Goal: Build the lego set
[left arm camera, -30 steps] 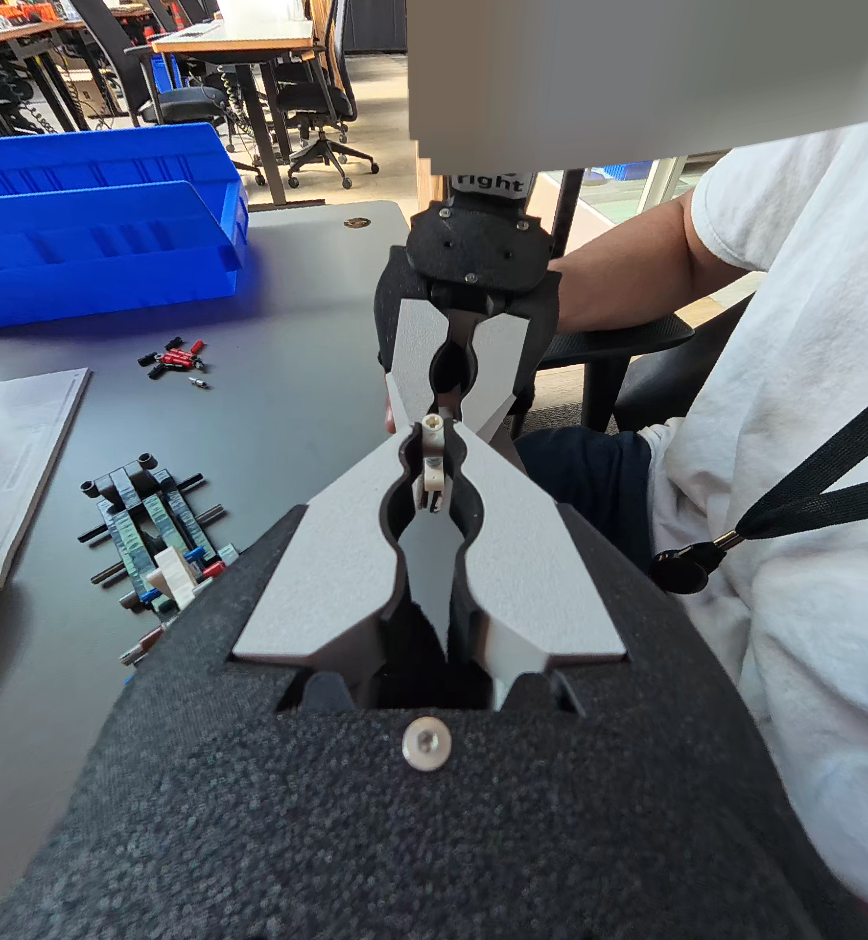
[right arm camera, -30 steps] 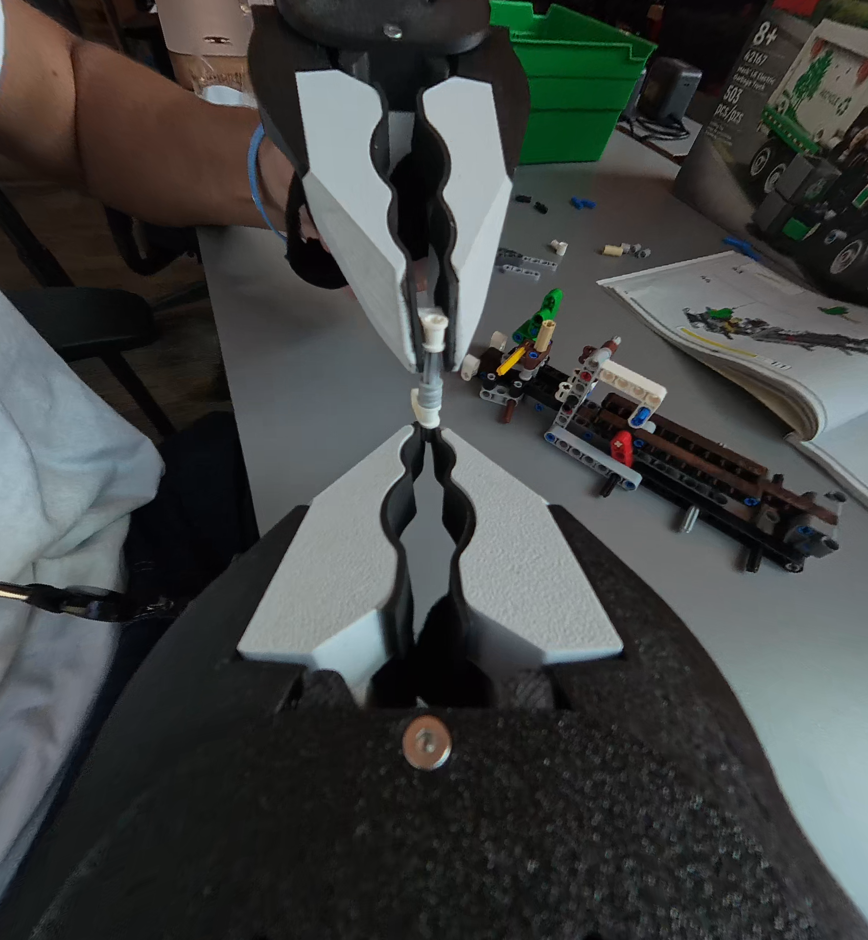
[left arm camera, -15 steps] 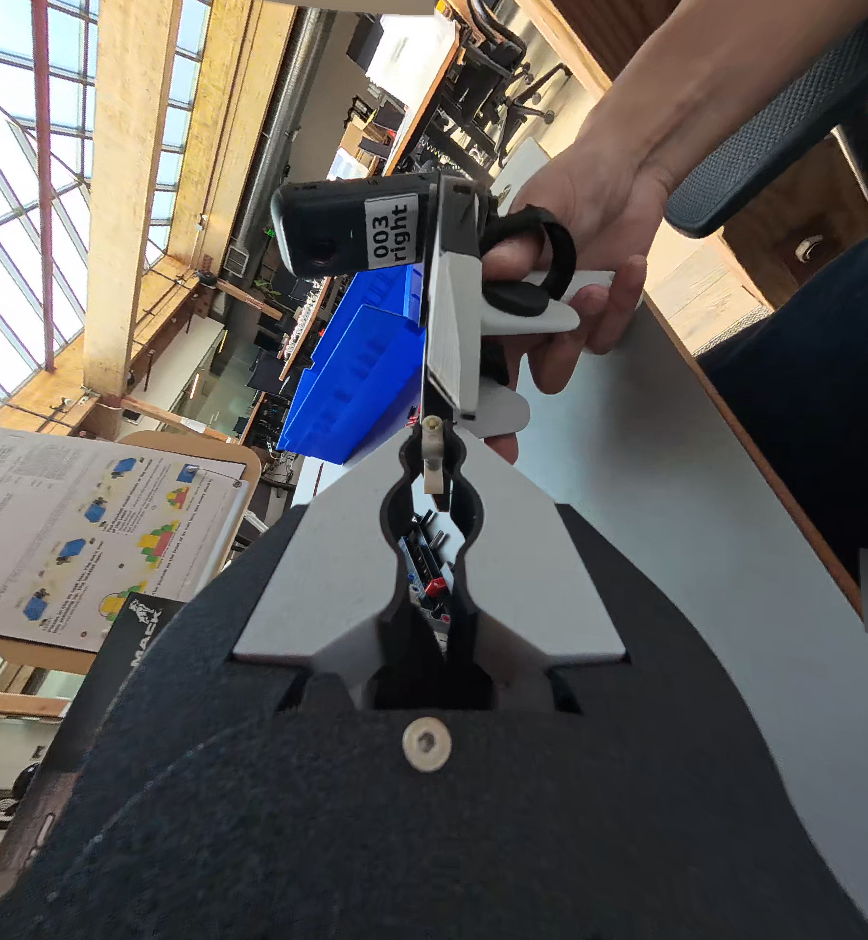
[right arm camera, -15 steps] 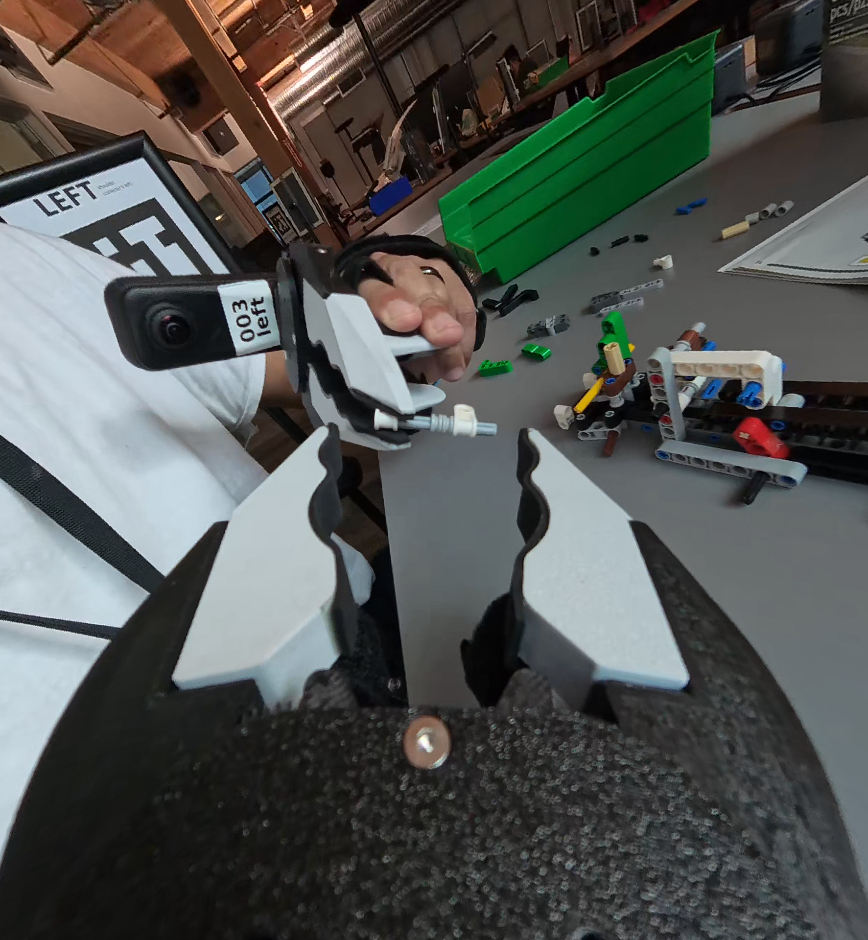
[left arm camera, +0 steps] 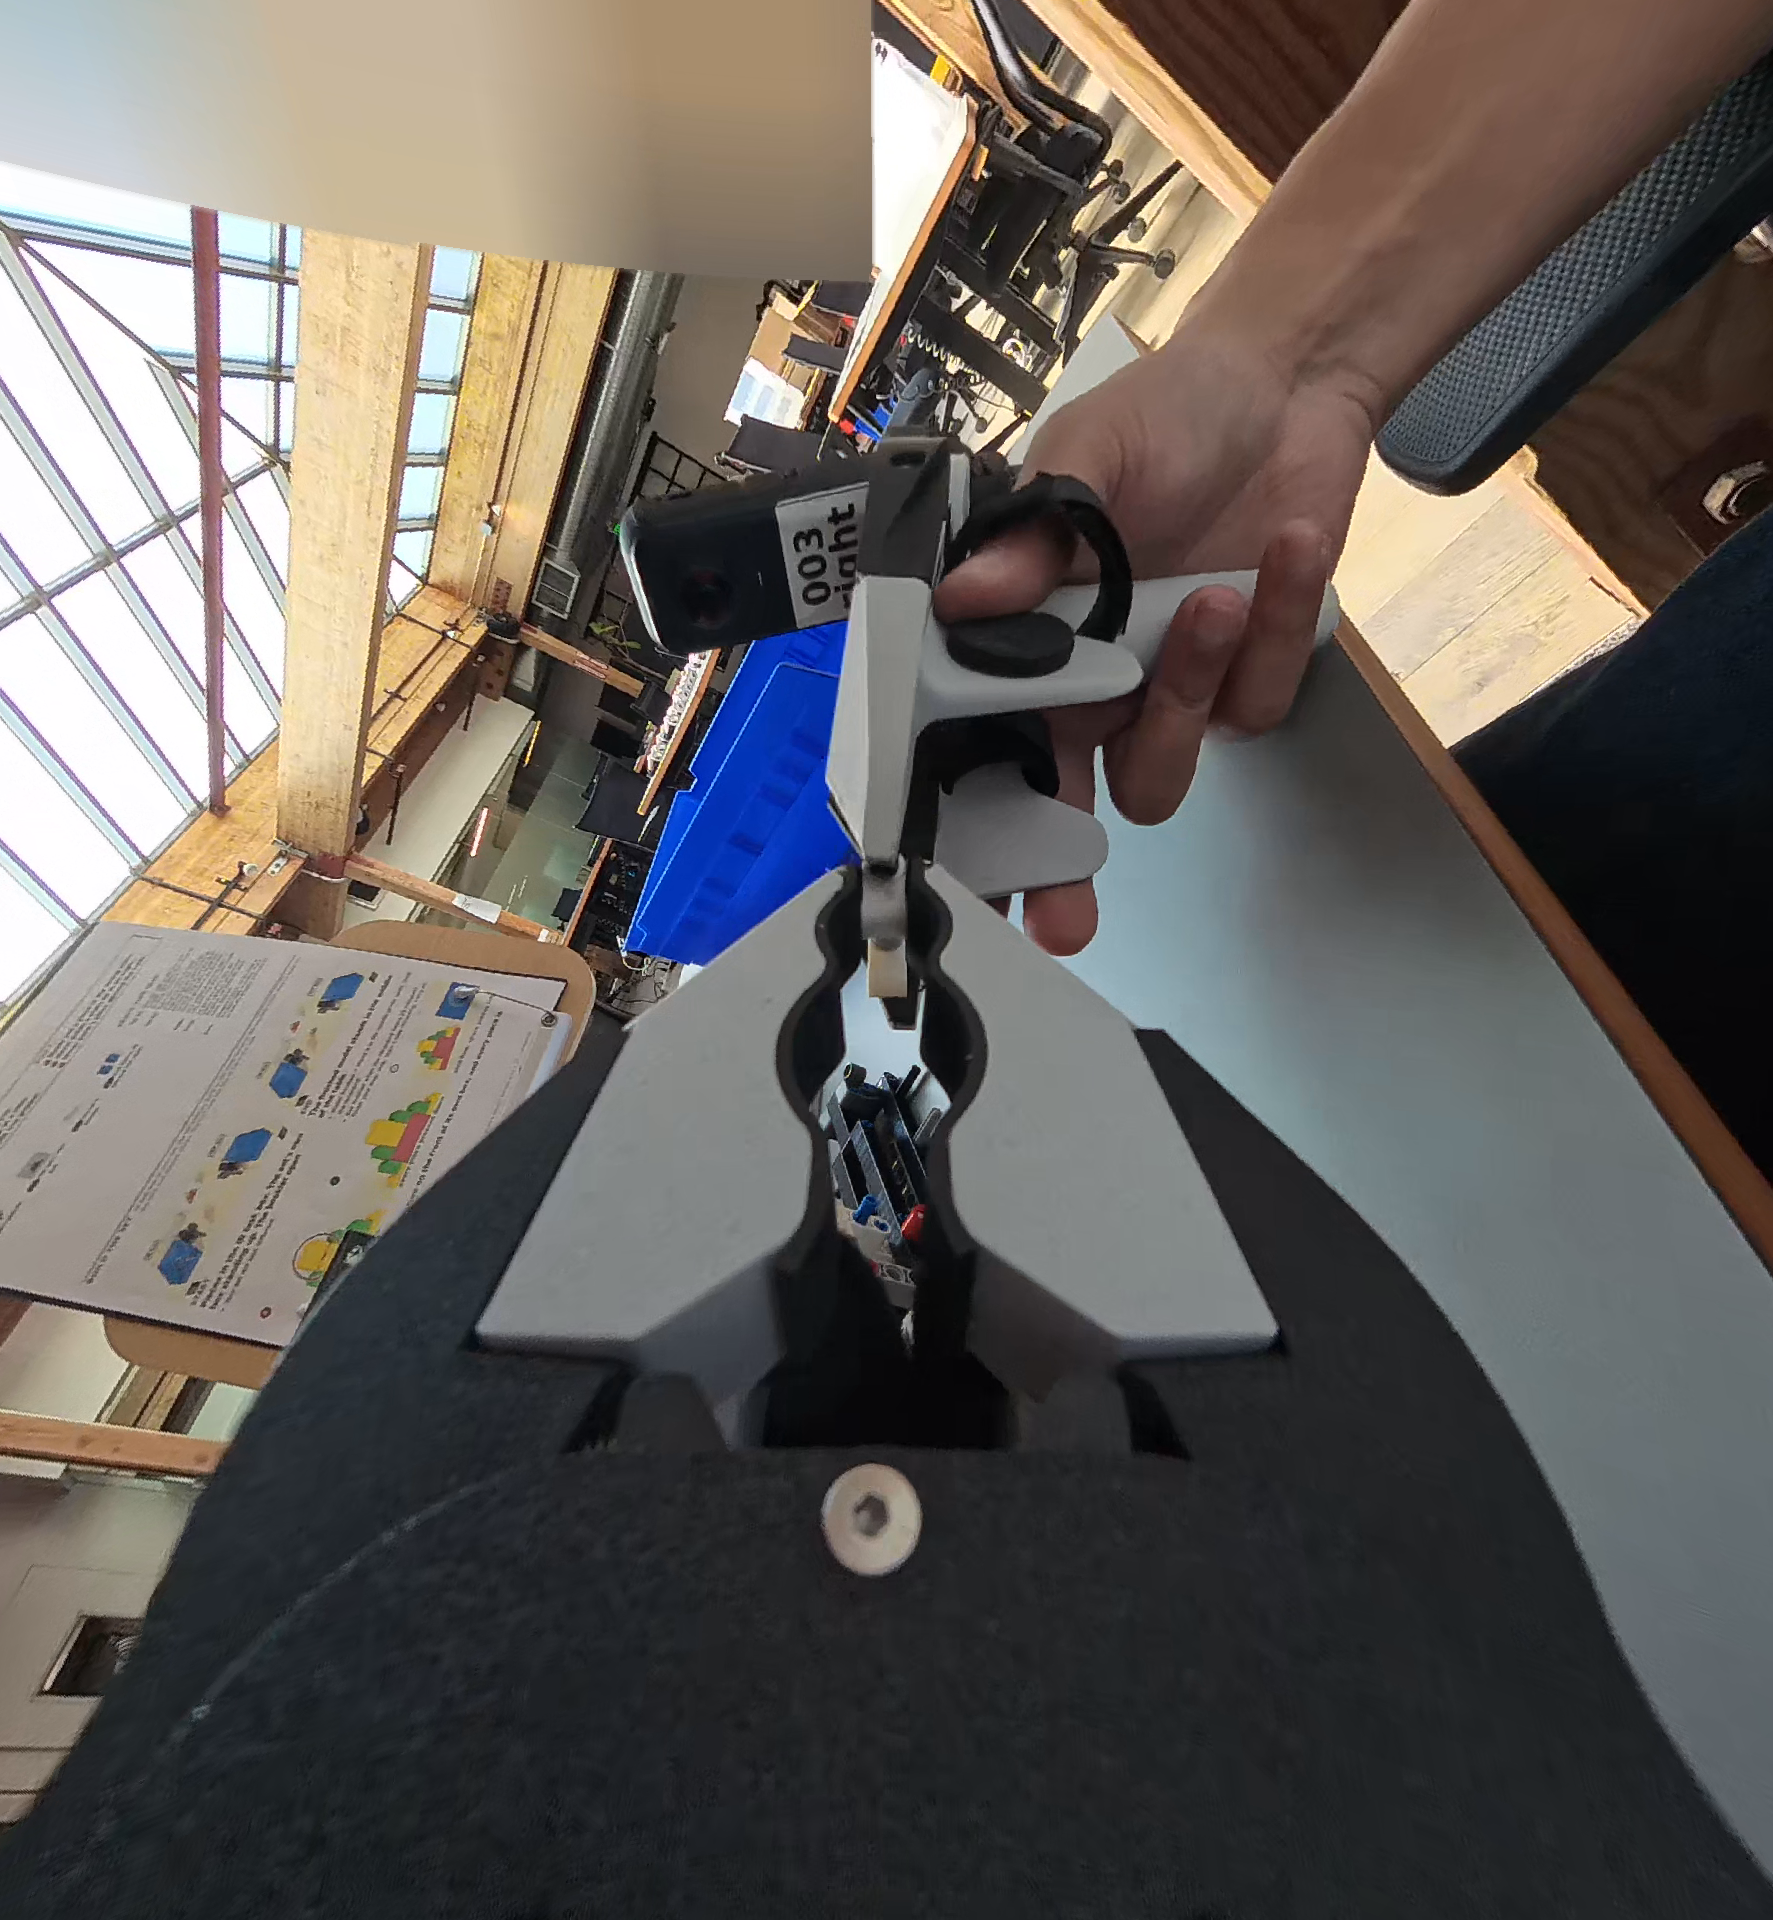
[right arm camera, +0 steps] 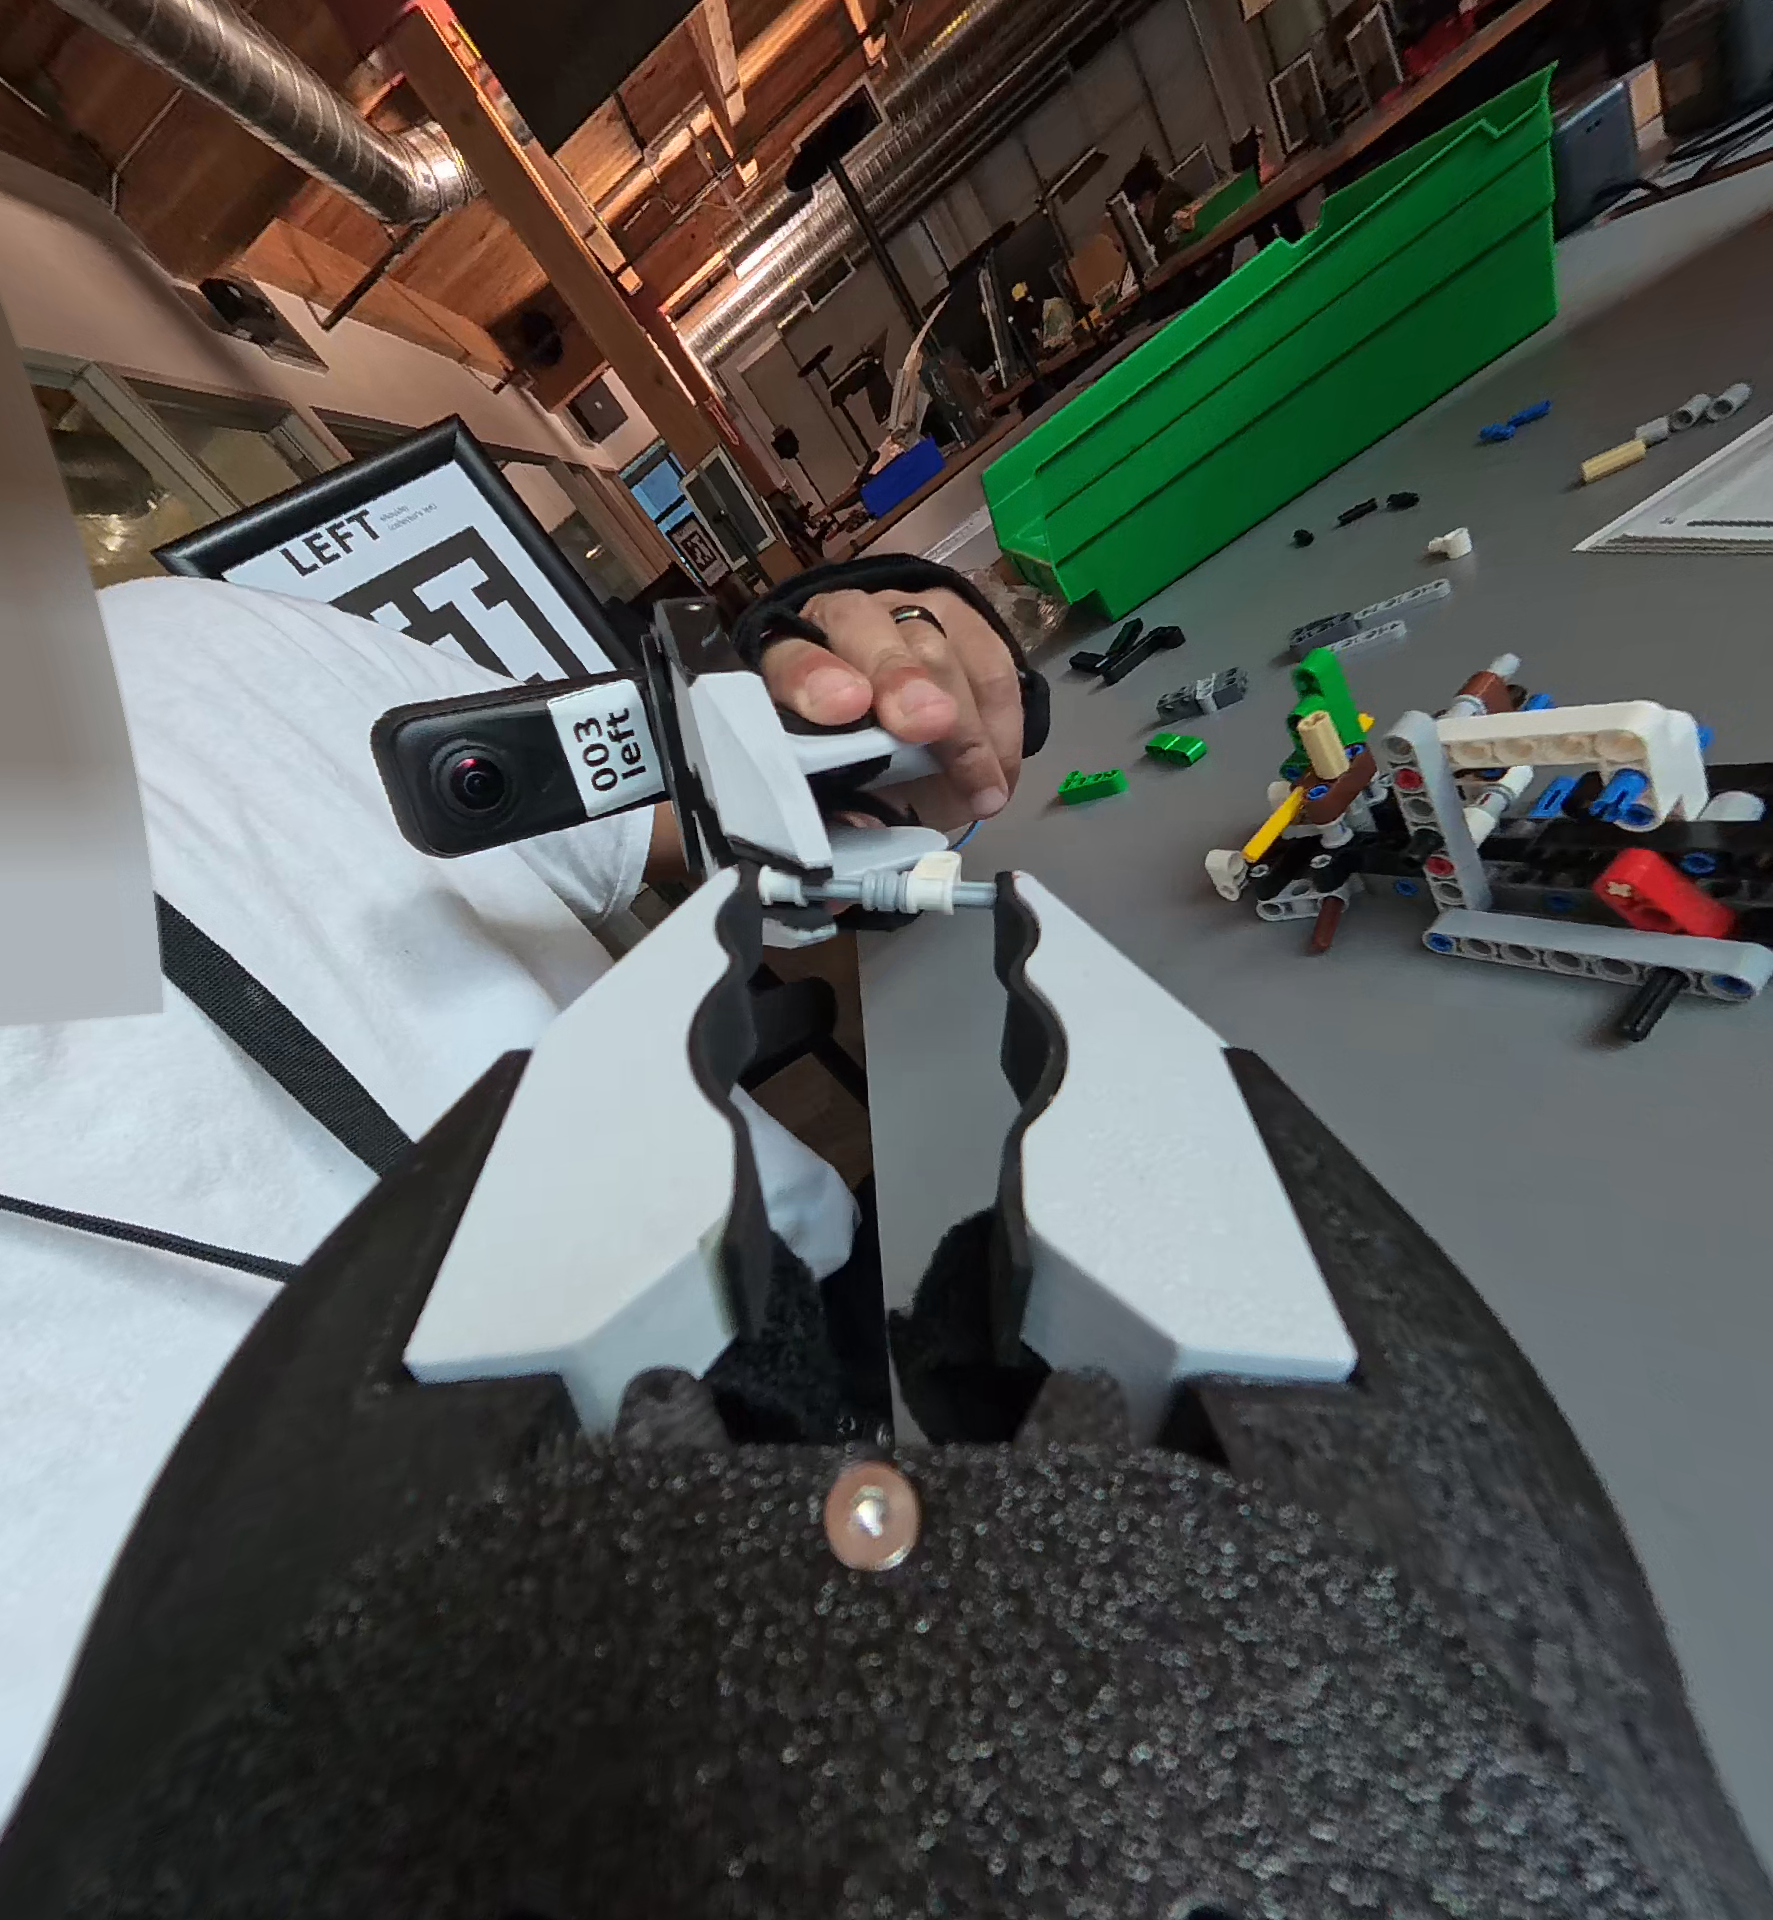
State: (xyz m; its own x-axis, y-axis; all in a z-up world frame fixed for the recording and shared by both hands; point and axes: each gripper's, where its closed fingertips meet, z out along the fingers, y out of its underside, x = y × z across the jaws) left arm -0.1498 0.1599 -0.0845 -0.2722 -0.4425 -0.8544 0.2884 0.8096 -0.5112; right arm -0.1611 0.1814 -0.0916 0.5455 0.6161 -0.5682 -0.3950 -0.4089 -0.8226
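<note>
My left gripper is shut on one end of a short grey axle with white bushes. In the right wrist view the left gripper holds the axle with white bushes level, crosswise between my right gripper's tips. My right gripper is open; the axle's free end touches its right finger. The right gripper shows side-on in the left wrist view. The partly built Lego chassis lies on the grey table to the right.
A green bin, loose small pieces and an open instruction booklet lie beyond the chassis. A blue bin stands at the far side. The table's wooden edge runs close by, next to the person's white shirt.
One second ago both grippers held the axle tip to tip. The right gripper let go, opened and turned sideways; since half a second ago its jaws have narrowed around the axle's length.
</note>
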